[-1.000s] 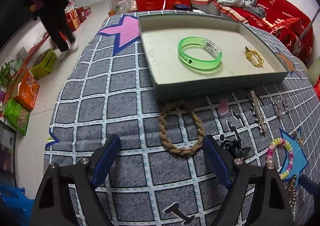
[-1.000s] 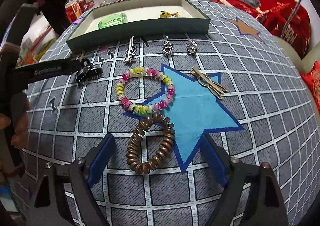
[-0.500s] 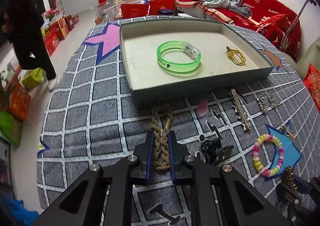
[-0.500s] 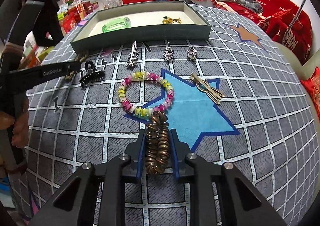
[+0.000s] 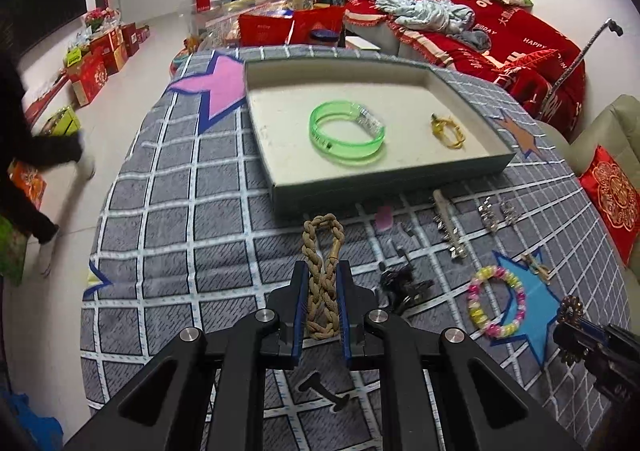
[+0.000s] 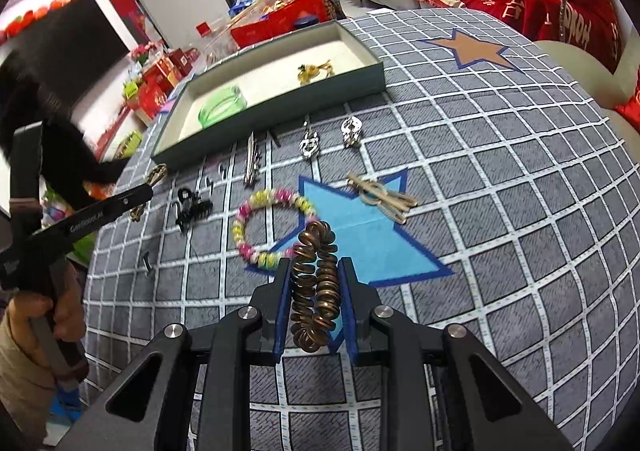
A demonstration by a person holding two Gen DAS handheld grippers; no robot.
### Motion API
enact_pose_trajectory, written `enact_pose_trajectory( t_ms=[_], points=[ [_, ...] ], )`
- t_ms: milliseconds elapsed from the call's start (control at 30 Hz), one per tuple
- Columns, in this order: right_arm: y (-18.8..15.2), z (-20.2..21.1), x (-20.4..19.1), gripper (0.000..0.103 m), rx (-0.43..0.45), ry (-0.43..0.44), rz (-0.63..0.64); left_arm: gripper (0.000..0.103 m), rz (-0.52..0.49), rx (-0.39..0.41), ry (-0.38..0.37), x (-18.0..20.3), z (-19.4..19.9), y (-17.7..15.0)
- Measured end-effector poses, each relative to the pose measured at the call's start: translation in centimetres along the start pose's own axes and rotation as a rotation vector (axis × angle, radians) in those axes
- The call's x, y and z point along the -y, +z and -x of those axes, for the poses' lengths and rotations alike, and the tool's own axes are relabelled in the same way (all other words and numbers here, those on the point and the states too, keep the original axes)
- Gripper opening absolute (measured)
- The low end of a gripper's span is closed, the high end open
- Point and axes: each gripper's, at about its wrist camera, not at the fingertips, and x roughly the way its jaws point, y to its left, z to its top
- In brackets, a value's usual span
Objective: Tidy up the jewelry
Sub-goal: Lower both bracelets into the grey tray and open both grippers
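Our left tool (image 5: 323,305) pinches the soft braid (image 5: 322,274); our right tool (image 6: 316,293) pinches the springy coil (image 6: 315,283). Both seem light; mid-loop grips suit.

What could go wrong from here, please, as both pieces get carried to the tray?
The tan braided rope bracelet in the left gripper pokes far forward; it may catch the grey-green tray wall. The bronze coil hair tie in the right gripper is springy and may slip free.
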Motion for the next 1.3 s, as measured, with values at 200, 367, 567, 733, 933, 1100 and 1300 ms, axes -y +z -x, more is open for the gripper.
enact_pose_trajectory(
  t_ms=[200,367,567,733,933,1100,1300],
  points=[
    [2.4,0.3,0.3,0.025,0.021,0.009,0.009,0.032,-0.005,0.036,-0.023,0.8,1.0,2.1],
    [5.7,0.0,-0.1,0.025,0.039,0.030,0.026,0.032,-0.006,0.053,-0.008,1.3,0.5,4.2],
    [10.2,-1.3,-1.0,0.025,0.055,0.056,0.049,0.032,0.011,0.061,0.009,0.9,-0.7,7.3],
    [13.8,-3.2,-1.9,0.025,0.063,0.063,0.081,0.032,0.007,0.076,0.042,0.9,-2.1,10.2],
    [17.8,-6.9,-2.4,0.025,0.048,0.055,0.097,0.032,0.037,0.057,0.087,0.1,-5.2,13.0],
    [20.2,-10.2,-2.3,0.025,0.023,0.030,0.094,0.032,0.045,0.034,0.123,-0.3,-7.8,14.3],
    [22.0,-13.2,-2.6,0.025,0.001,-0.015,0.119,0.032,0.039,0.014,0.150,-0.2,-10.4,15.2]
  ],
)
